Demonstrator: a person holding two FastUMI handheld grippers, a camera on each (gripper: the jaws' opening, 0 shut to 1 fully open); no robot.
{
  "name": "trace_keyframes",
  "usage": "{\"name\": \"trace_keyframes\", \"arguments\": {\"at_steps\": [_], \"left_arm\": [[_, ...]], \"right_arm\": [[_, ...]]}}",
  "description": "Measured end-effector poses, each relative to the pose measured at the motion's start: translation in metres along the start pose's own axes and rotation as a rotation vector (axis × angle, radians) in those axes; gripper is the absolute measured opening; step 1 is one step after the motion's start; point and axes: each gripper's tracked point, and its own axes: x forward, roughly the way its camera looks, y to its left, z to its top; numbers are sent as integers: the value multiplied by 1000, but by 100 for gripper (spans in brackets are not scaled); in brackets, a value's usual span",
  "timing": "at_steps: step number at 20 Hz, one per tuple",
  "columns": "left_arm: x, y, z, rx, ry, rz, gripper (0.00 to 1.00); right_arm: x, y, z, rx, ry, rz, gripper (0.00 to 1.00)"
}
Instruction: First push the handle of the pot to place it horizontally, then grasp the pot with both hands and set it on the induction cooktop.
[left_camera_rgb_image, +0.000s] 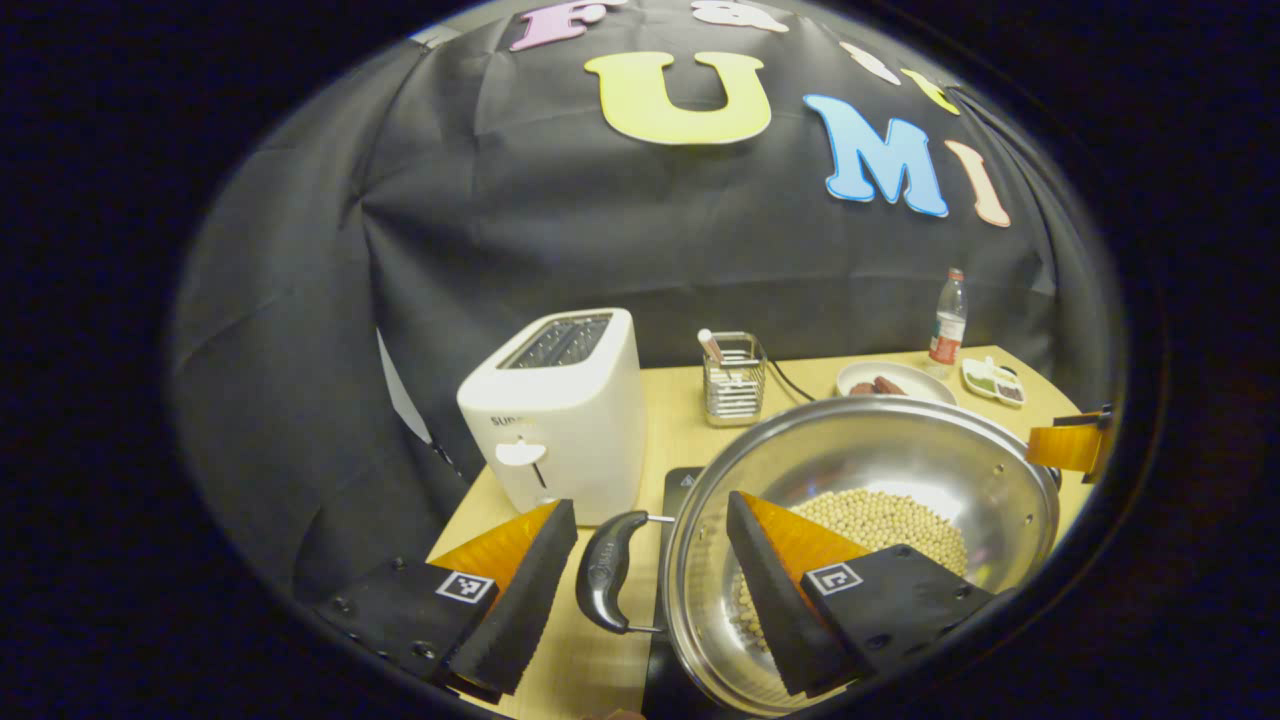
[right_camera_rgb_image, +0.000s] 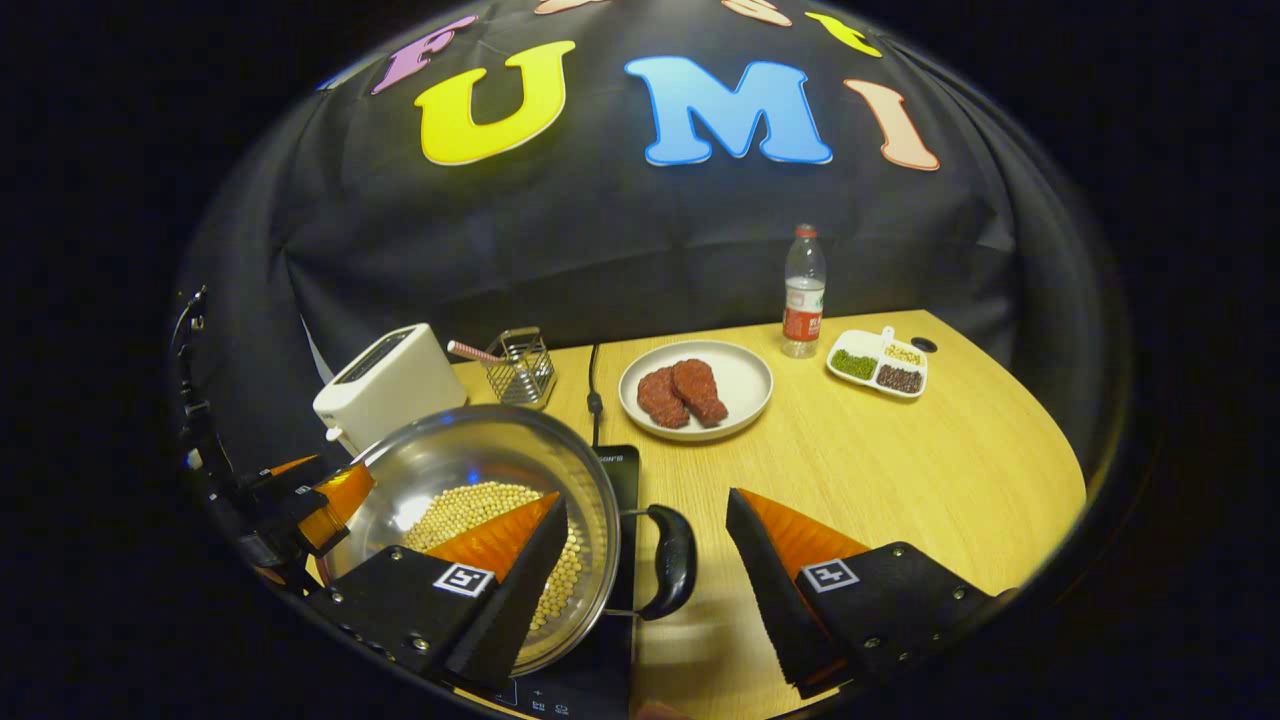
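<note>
Pale wooden surface (right_camera_rgb_image: 880, 470) before the black cloth wall carries one white toaster (right_camera_rgb_image: 385, 385), one wire holder (right_camera_rgb_image: 520, 368), one plate with two red meat pieces (right_camera_rgb_image: 700, 392), one bottle (right_camera_rgb_image: 803, 292) and one steel pot of beans (right_camera_rgb_image: 480, 500) atop the black induction cooktop (right_camera_rgb_image: 620, 470), each gripper's fingers (left_camera_rgb_image: 520, 590) (right_camera_rgb_image: 790, 580) wide around a handle.

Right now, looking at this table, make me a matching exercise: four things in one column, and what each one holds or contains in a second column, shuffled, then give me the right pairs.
Column one:
1. pot
2. round plate
3. wire basket
4. divided dish

Column two:
A. two reddish pieces of meat
B. separate small portions of green, yellow and dark beans
C. a layer of pale beans
D. a stick with a pale tip

Pairs: 1-C, 2-A, 3-D, 4-B
</note>
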Motion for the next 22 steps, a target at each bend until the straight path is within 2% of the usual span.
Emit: {"name": "trace_keyframes", "arguments": {"at_steps": [4,8,9,13,16,17,18,19,20,22], "left_arm": [[-37,-15,43,-12,-107,41,98],[-87,-54,85,-46,-206,46,100],[-99,-63,96,-51,-233,46,97],[-153,-104,134,-49,-324,43,98],[-195,-143,147,-49,-370,40,100],[-207,-157,148,-45,-382,42,97],[-220,-168,150,-39,-397,46,100],[-235,-180,151,-33,-413,47,97],[-247,-192,153,-32,-420,41,100],[-270,-214,154,-29,-433,33,94]], "right_arm": [[-24,-38,30,-43,-100,-20,96],[-62,-81,53,-96,-189,-24,96],[-71,-92,57,-115,-208,-24,96],[-118,-134,74,-178,-305,-26,96],[-153,-171,79,-188,-348,-23,96],[-165,-185,82,-185,-362,-27,96],[-176,-198,83,-183,-379,-29,96],[-187,-210,85,-182,-397,-29,96],[-198,-222,85,-183,-407,-29,96],[-217,-242,87,-181,-420,-34,96]]}}
